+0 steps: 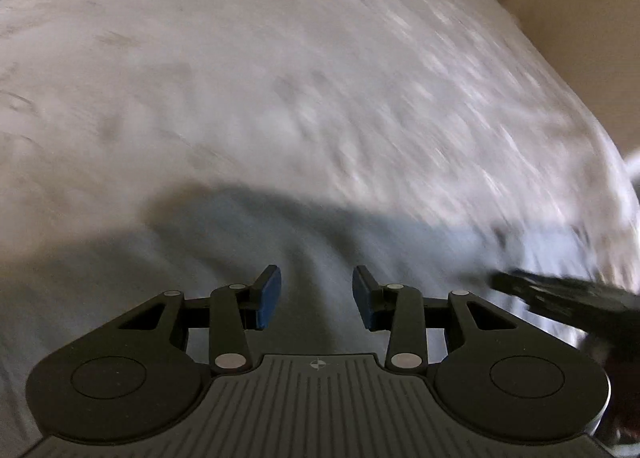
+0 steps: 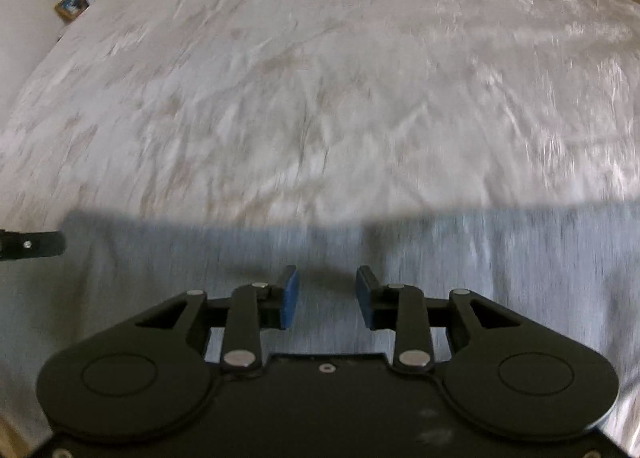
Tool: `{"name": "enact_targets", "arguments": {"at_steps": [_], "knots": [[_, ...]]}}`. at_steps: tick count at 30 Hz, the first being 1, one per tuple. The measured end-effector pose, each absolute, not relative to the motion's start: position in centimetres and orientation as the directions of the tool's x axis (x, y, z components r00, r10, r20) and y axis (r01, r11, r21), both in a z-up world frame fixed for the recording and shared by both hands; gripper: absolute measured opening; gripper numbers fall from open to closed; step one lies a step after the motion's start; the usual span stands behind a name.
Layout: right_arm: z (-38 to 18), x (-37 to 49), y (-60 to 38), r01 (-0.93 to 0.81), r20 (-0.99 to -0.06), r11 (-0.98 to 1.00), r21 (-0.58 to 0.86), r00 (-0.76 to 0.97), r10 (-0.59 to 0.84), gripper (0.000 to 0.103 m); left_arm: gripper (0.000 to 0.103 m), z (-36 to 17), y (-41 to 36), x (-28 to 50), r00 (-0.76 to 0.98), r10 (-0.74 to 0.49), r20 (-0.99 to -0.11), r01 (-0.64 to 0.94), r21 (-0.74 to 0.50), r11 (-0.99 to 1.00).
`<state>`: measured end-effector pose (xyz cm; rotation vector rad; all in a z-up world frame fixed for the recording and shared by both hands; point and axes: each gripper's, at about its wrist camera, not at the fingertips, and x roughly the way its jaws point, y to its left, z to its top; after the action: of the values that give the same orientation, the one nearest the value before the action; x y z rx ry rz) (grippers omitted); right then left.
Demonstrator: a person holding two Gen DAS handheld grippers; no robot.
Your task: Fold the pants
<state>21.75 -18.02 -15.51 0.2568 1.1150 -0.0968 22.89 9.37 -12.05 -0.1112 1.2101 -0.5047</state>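
- Left wrist view: the left gripper [image 1: 317, 296] is hovering with its jaws spread and nothing between them, over the grey pants [image 1: 248, 258] lying flat on the bed [image 1: 280, 78]; the right gripper [image 1: 560, 298] is showing at the right edge.
- Right wrist view: the right gripper [image 2: 327, 296] is standing apart-jawed and empty above the pants [image 2: 480, 278], whose far edge is running straight across the bed [image 2: 320, 78].
- The cloth is looking soft, light and limp; pinching it at that far edge, near the corners, seems best.
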Motion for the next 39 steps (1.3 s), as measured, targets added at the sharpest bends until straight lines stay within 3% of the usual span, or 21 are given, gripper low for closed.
{"name": "enact_targets", "arguments": {"at_steps": [5,15,23,29,35,37,39], "knots": [[-16.5,16.7,-18.8,0.196,-0.920,0.970,0.147,0.386,0.061,0.034,0.038,-13.9,6.7,18.5,0.152,-0.432,-0.889,0.361,-0.357,0.861],[-17.1,9.8,-27.4,0.209,-0.937,0.969,0.132,0.345,0.053,0.034,0.039,-14.7,4.2,15.0,0.157,-0.266,-0.951,0.212,-0.231,0.950],[-14.3,8.1,-36.4,0.306,-0.891,0.936,0.174,0.453,0.018,0.041,0.039,-13.3,-3.7,14.1,0.219,-0.291,-0.931,0.242,-0.237,0.941],[-13.8,6.0,-43.6,0.449,-0.867,0.889,0.093,0.475,-0.149,0.041,0.039,-14.1,-11.3,13.0,0.190,-0.342,-0.920,0.359,-0.259,0.897],[-13.2,5.3,-50.7,0.515,-0.850,0.850,0.114,0.493,-0.185,0.056,0.040,-16.2,-13.3,12.1,0.127,-0.299,-0.946,0.401,-0.227,0.887],[-13.6,5.3,-52.5,0.505,-0.860,0.849,0.158,0.493,-0.134,0.068,0.040,-16.1,-12.9,12.0,0.122,-0.299,-0.947,0.388,-0.231,0.892],[-14.9,6.1,-54.0,0.478,-0.882,0.853,0.208,0.468,-0.047,0.069,0.040,-16.3,-13.0,12.4,0.115,-0.301,-0.947,0.368,-0.241,0.898]]}}
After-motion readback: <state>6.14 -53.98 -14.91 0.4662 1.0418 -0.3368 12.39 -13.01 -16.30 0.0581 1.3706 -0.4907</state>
